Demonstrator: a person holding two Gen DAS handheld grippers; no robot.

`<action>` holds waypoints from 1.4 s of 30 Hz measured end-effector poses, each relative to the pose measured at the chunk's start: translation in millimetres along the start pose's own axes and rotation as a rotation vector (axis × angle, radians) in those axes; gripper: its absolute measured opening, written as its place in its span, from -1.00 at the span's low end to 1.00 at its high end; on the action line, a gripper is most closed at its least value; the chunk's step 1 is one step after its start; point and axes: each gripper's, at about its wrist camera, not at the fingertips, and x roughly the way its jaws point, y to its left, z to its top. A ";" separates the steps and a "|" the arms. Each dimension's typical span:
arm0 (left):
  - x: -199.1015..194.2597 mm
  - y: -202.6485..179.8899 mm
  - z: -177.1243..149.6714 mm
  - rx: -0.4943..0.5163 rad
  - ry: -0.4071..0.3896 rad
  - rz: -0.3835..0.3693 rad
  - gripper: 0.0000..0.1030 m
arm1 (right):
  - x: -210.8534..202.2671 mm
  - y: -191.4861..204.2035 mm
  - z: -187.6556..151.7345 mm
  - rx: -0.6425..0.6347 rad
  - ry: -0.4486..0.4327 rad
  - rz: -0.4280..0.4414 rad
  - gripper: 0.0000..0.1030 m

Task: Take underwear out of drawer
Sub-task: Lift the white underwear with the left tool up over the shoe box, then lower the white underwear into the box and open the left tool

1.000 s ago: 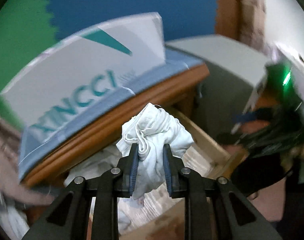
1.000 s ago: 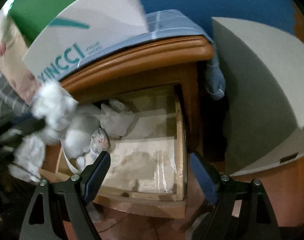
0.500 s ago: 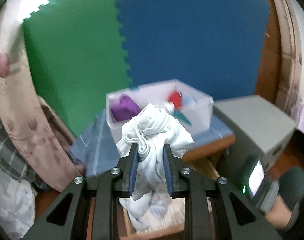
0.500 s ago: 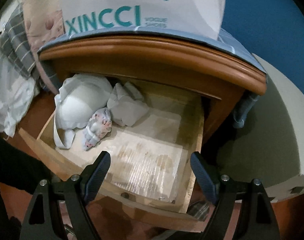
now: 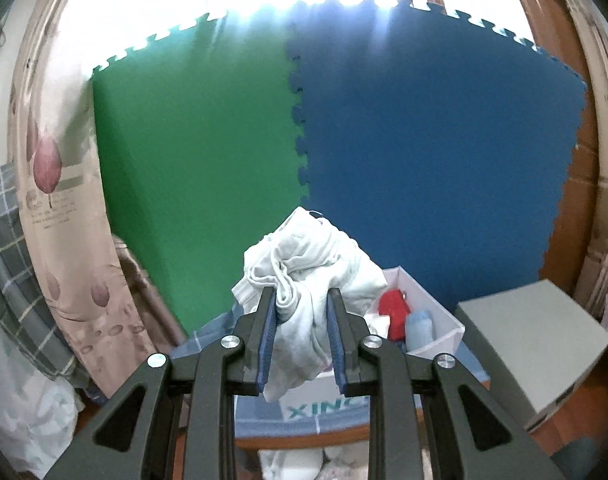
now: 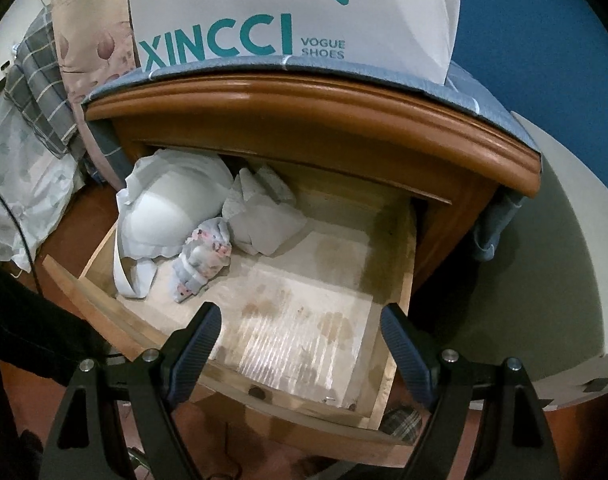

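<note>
White cotton underwear (image 5: 304, 280), bunched, is clamped between the pads of my left gripper (image 5: 301, 312); since the earlier frame I have raised it from over the drawer (image 6: 264, 308) to face the green and blue foam mats (image 5: 304, 120). My right gripper (image 6: 300, 340) stays spread wide and empty above the near drawer edge, having swung to view it squarely. White bra (image 6: 172, 208) remains far left inside.

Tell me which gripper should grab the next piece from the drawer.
Right. The right gripper hangs open over the drawer; the floral underwear lies just beyond it. The left gripper is shut on white underwear.
</note>
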 end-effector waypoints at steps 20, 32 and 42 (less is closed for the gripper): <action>115.6 -6.3 -16.2 -0.073 0.044 0.076 -0.58 | -6.3 -0.2 2.4 0.014 -0.021 0.032 0.63; 164.0 -9.6 -41.4 -0.108 0.158 0.099 -0.58 | -4.1 0.0 3.0 0.030 -0.011 0.057 0.63; 187.8 -12.0 -57.6 -0.110 0.213 0.109 -0.58 | -1.4 1.4 1.2 0.039 0.003 0.079 0.63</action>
